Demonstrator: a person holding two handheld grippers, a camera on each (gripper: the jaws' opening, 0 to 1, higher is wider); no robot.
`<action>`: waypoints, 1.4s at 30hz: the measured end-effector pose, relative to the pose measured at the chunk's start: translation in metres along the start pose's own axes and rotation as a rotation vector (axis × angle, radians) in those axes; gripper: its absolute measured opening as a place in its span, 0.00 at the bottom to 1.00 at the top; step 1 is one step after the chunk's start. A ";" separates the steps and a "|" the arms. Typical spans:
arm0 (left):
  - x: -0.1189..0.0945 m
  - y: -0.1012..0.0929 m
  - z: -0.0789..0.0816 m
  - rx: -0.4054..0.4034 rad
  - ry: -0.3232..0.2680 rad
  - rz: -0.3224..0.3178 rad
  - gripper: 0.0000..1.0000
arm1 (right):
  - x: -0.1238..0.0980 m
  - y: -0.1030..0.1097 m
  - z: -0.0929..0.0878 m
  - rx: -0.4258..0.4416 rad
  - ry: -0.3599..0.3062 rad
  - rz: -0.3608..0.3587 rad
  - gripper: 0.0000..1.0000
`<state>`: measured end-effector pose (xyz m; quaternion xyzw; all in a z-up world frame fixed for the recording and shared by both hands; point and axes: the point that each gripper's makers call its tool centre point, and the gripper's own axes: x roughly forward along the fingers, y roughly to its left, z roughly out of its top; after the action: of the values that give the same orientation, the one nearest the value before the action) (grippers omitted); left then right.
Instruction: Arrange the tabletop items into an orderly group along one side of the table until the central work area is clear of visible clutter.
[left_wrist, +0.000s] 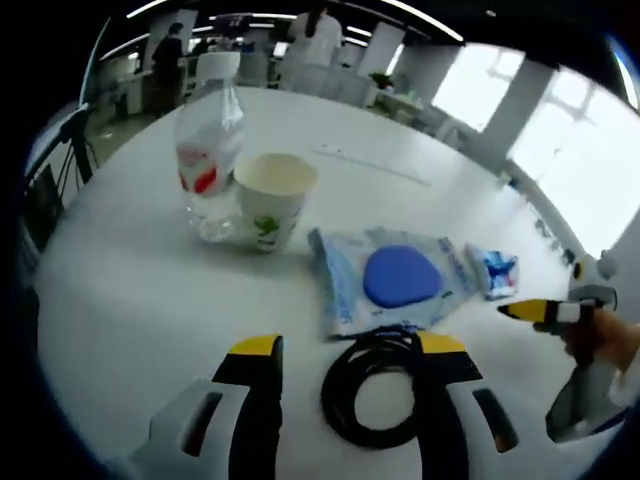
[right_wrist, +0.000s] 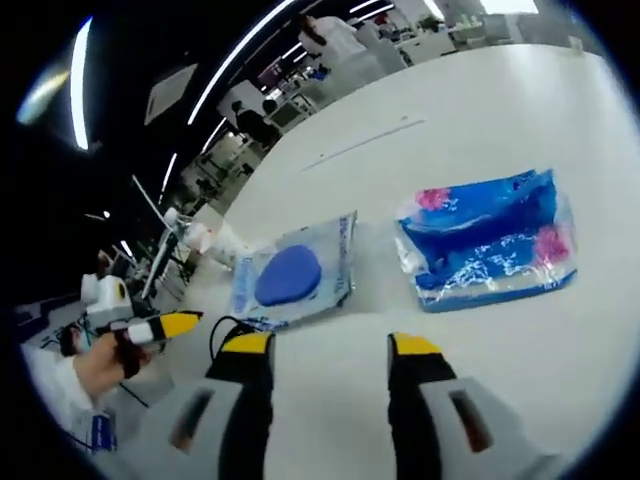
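While the clutter is not yet grouped, each view reads as follows.

Left gripper view, jaws: the left gripper (left_wrist: 345, 350) stands wide and holds nothing; one jaw overlaps the edge of the black cable coil (left_wrist: 372, 388), which lies on the worktop between them.
Left gripper view, items: a clear water bottle (left_wrist: 209, 150) stands upright, touching or just beside a paper cup (left_wrist: 272, 198); nearer lies a flat pouch with a blue pad (left_wrist: 392, 277), and just beyond it a small blue packet (left_wrist: 492, 271). The right gripper (left_wrist: 528, 311) enters from the side in a hand (left_wrist: 600, 338).
Left gripper view, handling (a judgement): the coil looks limp and light, best pinched across its bundled loops. The cup looks light and easy to crush, so take its rim gently. The bottle looks smooth and the heaviest item; grip it mid-body.
Right gripper view, jaws: the right gripper (right_wrist: 328, 348) is wide apart and empty above bare worktop.
Right gripper view, items: the pouch (right_wrist: 295, 275) and a crinkled blue wrapper pack (right_wrist: 490, 240) lie apart; both look soft and slippery, best taken by an edge. The left gripper (right_wrist: 172, 325) shows at the side.
Surface: the white worktop (left_wrist: 130, 300) looks smooth and glossy, so things may slide.
Room: an open office with ceiling strip lights (right_wrist: 235, 65), large windows (left_wrist: 560, 150) and people standing far off.
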<state>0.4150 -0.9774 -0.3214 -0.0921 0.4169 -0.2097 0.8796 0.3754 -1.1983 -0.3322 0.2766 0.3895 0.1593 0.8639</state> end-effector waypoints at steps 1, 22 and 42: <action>0.001 0.000 -0.001 -0.001 0.003 -0.002 0.47 | 0.001 0.001 0.000 0.004 0.002 0.006 0.43; 0.022 0.001 0.001 -0.028 0.020 -0.020 0.40 | 0.020 0.002 0.013 0.035 -0.008 0.018 0.36; 0.056 0.004 0.000 -0.116 0.084 -0.061 0.16 | 0.049 -0.006 0.025 -0.037 -0.027 -0.059 0.02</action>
<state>0.4472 -0.9986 -0.3616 -0.1467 0.4620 -0.2153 0.8477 0.4263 -1.1876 -0.3508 0.2508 0.3829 0.1371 0.8784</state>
